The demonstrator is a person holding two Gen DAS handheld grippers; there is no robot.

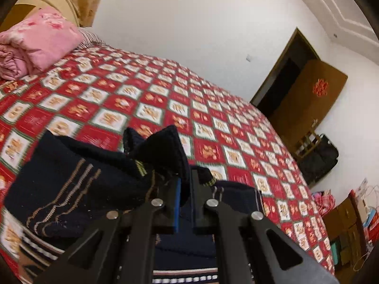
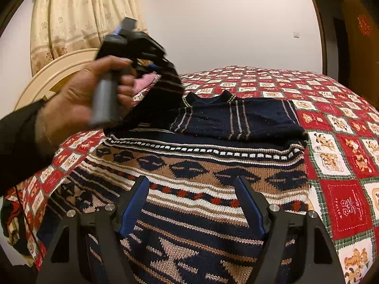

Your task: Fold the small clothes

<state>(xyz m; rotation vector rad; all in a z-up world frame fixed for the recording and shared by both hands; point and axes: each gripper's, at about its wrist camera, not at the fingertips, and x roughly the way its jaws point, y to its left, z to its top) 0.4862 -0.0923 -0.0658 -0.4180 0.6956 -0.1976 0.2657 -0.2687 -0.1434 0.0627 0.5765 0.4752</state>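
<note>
A navy knitted sweater [image 2: 213, 165] with brown, white and red pattern bands lies on the red checked bedspread [image 2: 343, 201]. One sleeve [image 2: 236, 118] is folded flat across its upper part, below the collar. My left gripper [image 1: 186, 184] is shut on a fold of the sweater's other side [image 1: 71, 177] and holds it off the bed. In the right wrist view a hand [image 2: 78, 99] grips that gripper's handle, with the dark fabric [image 2: 165, 90] hanging from it, blurred. My right gripper [image 2: 191, 182] is open over the sweater's patterned body, with nothing between its fingers.
A folded pink quilt [image 1: 40, 42] sits at the head of the bed by the cream headboard [image 2: 59, 71] and curtain [image 2: 83, 11]. A brown door [image 1: 308, 99] stands open beyond the bed. A dark bag [image 1: 317, 158] and boxes [image 1: 348, 224] line the far wall.
</note>
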